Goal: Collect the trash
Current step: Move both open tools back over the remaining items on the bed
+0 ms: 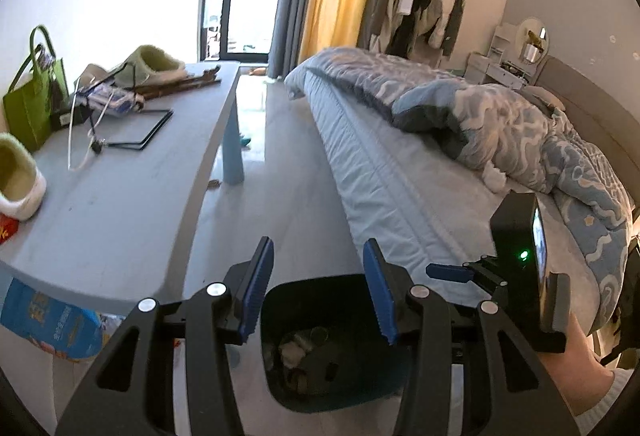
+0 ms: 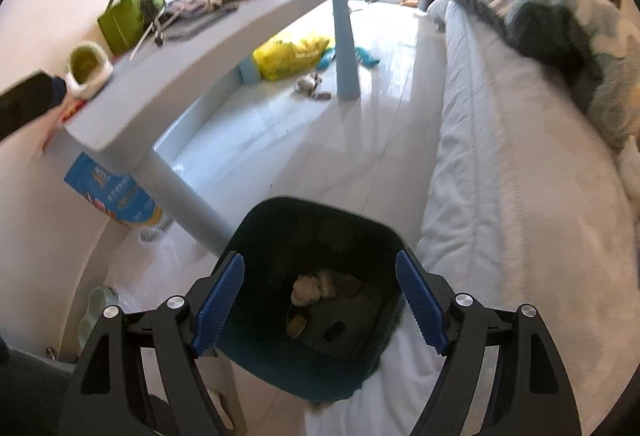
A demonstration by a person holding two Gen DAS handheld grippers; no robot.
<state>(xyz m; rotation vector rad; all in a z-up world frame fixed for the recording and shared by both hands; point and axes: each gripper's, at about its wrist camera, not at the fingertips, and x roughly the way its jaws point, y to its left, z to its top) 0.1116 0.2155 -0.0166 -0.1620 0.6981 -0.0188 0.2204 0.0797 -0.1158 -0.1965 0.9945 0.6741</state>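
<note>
A dark teal plastic trash bin (image 2: 280, 368), square with rounded corners, is standing upright and open on the floor between the bench leg and the bed, holding crumpled beige trash (image 2: 310, 288) at its bottom.

Materials/finish check
Floor (image 2: 280, 140) glossy, reflective; tabletop (image 1: 132, 172) matt, smooth; bed (image 2: 500, 176) quilted cloth; bin (image 2: 316, 236) dark matt plastic; slipper (image 1: 16, 176) fleecy.

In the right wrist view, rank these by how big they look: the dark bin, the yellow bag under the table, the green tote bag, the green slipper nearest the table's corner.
1. dark bin, nearest the camera, so flattered
2. yellow bag
3. green tote bag
4. green slipper

The yellow bag and tote look close in size; that order is unsure.
</note>
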